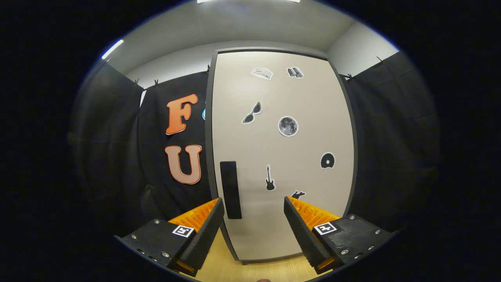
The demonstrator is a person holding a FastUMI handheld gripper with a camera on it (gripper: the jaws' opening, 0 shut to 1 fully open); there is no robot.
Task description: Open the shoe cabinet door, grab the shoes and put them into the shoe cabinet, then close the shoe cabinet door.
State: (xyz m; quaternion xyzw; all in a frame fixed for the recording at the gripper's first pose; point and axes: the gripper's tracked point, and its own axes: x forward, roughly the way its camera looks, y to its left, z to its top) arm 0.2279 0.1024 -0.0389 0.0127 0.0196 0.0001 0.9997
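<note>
Shoe cabinet door (282, 156) found closed, flush within its dark frame, standing upright beyond the gripper (253, 207) and facing it squarely. Fingers spread wide apart, holding nothing, pointed at the lower half of the door. Dark rectangular handle (230, 189) set near the door's left edge, long axis vertical, lying just ahead of and slightly inboard of the left finger (205, 231); right finger (301, 231) well apart from it, over bare door panel. Stickers scattered over the door face: sunglasses (251, 113), moon (288, 126), guitar (270, 178), disc (327, 160). Pale wooden floor (250, 270) visible beneath the fingers, running up to the door's foot.

No shoes located; interior hidden behind the closed door, so contents cannot be told. Scene consistent with either of two stages: door shut with shoes yet to go in, or door shut again with shoes already inside. Not settled from this view. Should the door need opening, noted only that the handle sits leftward of the gap's centre line, its vertical run crosswise to the horizontal gap between the fingers.
</note>
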